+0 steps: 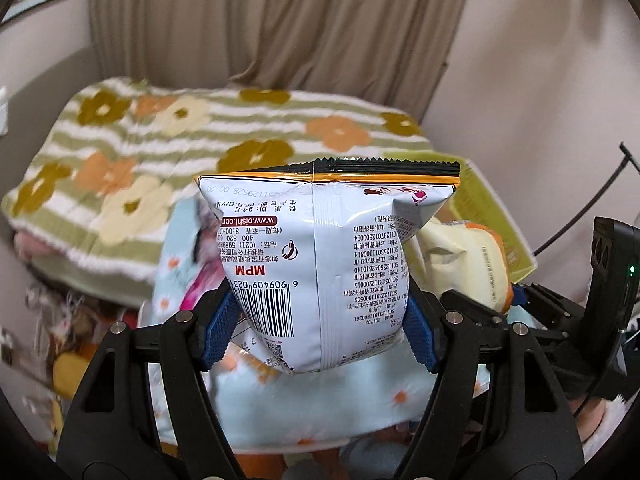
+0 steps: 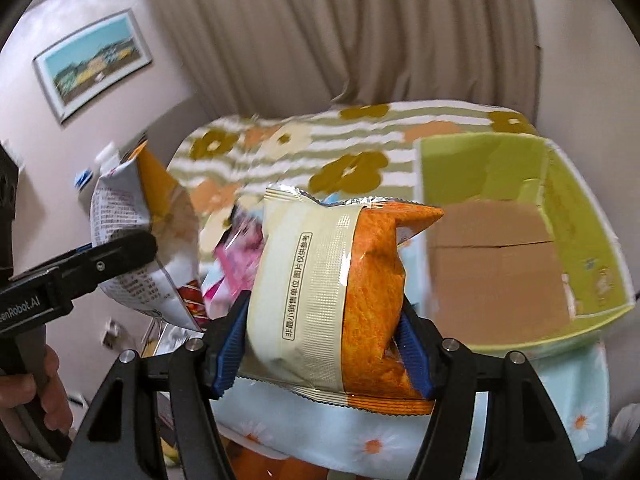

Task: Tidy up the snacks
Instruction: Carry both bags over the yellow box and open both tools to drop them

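Snack bags, one in each gripper, held up over the bed near the green box [image 2: 580, 216].

Left gripper [image 1: 320, 328] is clamped across the white bag [image 1: 320, 256]; right gripper [image 2: 324, 340] across the orange bag [image 2: 340, 292]. Both look light, air-puffed, slick foil, with crushable contents. A gentle mid-body pinch seems right; the crimped seams would likely offer firmer purchase.

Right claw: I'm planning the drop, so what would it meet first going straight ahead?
Probably the striped floral blanket; the open green cardboard box sits right of that line, though depth is unclear.
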The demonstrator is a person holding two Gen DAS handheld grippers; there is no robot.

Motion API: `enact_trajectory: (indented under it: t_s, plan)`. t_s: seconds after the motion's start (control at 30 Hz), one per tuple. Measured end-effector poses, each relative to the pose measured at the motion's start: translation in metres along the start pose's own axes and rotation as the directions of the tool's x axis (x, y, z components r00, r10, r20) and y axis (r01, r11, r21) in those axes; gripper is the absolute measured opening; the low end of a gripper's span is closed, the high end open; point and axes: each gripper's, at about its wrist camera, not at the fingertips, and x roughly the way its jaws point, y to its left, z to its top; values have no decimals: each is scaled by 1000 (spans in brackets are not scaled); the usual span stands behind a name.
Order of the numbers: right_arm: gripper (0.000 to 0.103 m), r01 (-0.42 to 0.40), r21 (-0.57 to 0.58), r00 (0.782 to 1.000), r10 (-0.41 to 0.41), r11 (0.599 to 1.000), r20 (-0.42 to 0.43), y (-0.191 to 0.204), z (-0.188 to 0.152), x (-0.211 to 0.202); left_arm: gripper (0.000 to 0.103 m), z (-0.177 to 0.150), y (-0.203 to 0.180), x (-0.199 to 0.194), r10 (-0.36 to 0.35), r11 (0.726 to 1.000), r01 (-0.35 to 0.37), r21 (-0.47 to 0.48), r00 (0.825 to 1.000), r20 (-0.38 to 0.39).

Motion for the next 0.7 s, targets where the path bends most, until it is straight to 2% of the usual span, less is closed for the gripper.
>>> enact_trajectory:
  t_s: [0.2, 0.37, 0.53, 0.7]
  plan:
    - [63, 77, 32, 996, -78, 996, 31, -58, 15, -22, 69, 28, -57, 29, -67, 997, 67, 31, 998, 13]
    - [63, 103, 65, 994, -104, 993, 21, -114, 27, -33, 69, 38, -114, 73, -153, 988, 152, -8, 988, -33]
    - [63, 126, 60, 992, -126, 990, 4, -160, 35, -39, 69, 40, -160, 130, -182, 983, 176, -62, 975, -127]
    - [63, 138, 47, 990, -137, 989, -24, -186, 36, -33, 69, 37, -185, 182, -164, 986, 149, -78, 961, -225]
